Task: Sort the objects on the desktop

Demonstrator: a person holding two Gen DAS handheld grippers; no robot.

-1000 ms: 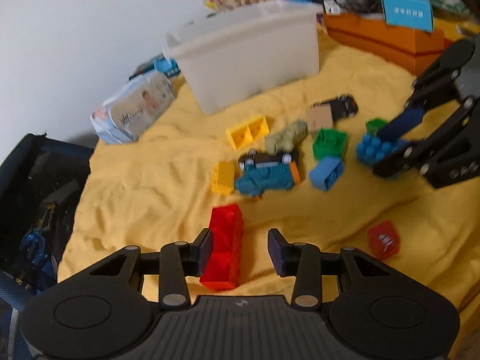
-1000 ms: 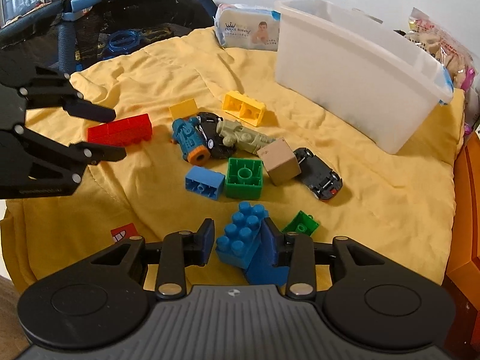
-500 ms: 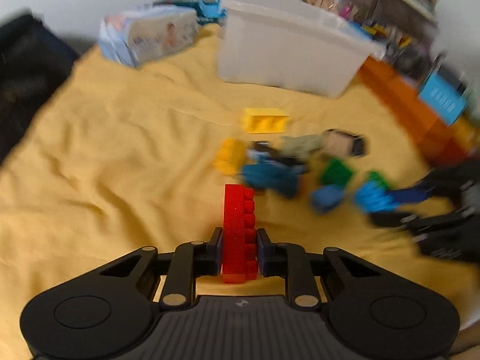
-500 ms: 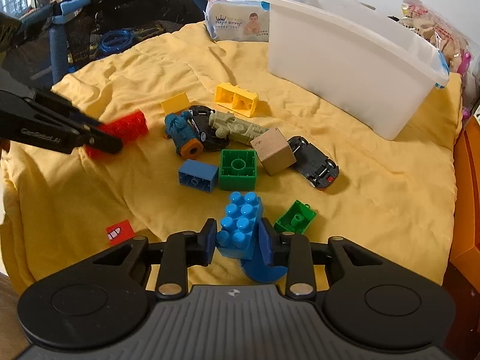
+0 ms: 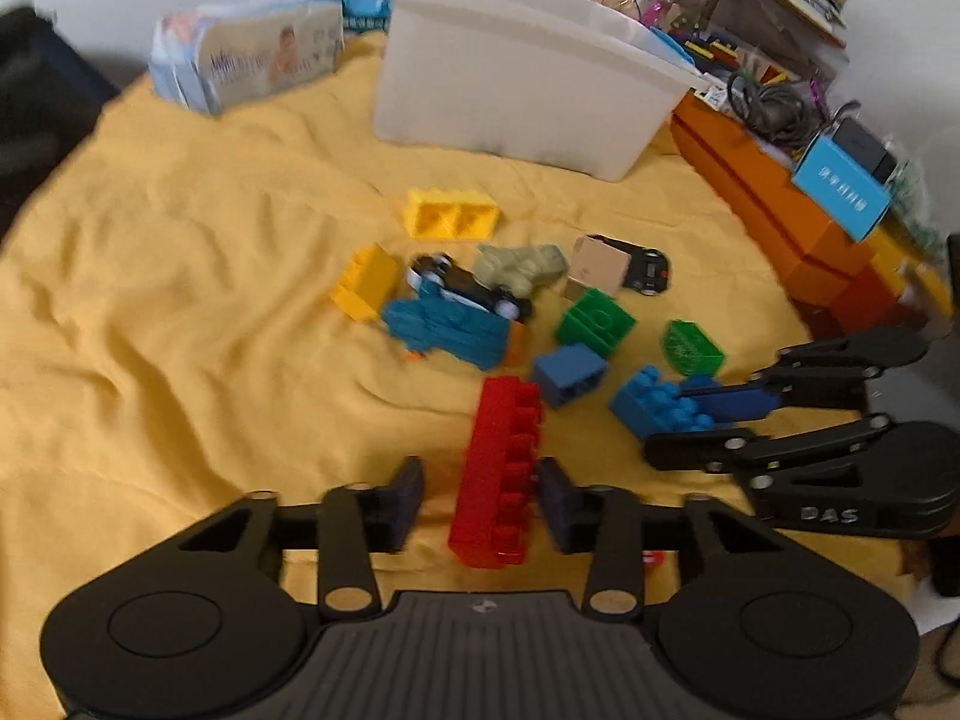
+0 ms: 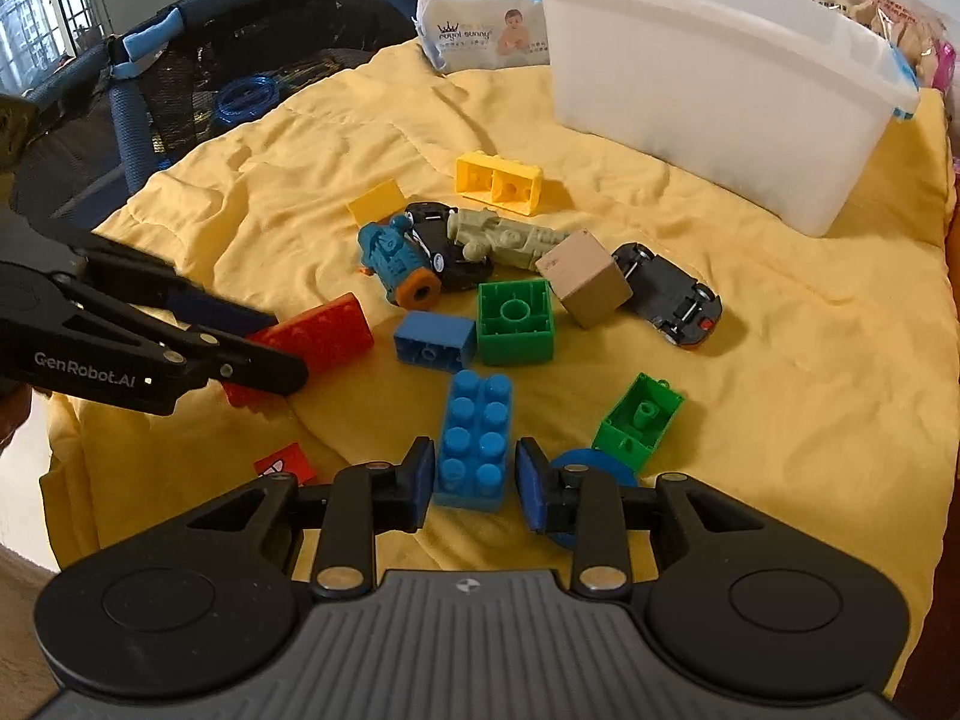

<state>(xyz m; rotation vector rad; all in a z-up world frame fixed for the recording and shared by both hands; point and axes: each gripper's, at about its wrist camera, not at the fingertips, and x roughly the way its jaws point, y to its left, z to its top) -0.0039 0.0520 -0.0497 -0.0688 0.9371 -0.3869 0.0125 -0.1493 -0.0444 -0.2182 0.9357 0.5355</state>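
Note:
A long red brick (image 5: 504, 468) lies on the yellow cloth (image 5: 180, 300) between the jaws of my left gripper (image 5: 480, 498). Those jaws are opening, and a gap shows on the brick's left side. From the right wrist view the left gripper (image 6: 279, 348) straddles the red brick (image 6: 324, 330). A blue studded brick (image 6: 474, 432) lies flat between the pads of my right gripper (image 6: 474, 483). These jaws are also opening a little, with a thin gap on the right. The left wrist view shows the right gripper (image 5: 672, 423) around the blue brick (image 5: 648, 405).
A white bin (image 6: 708, 90) stands at the back. Ahead lies a pile: yellow bricks (image 6: 498, 183), green bricks (image 6: 516, 324), a small blue brick (image 6: 432, 339), toy cars (image 6: 672, 297), a wooden cube (image 6: 585, 279). An orange box (image 5: 780, 204) borders the right, a dark bag (image 6: 180, 78) the left.
The left gripper closed on the red brick, rolled with it toward the pile, then opened around it. The right gripper tightened on the blue brick, then loosened; the brick now lies flat.

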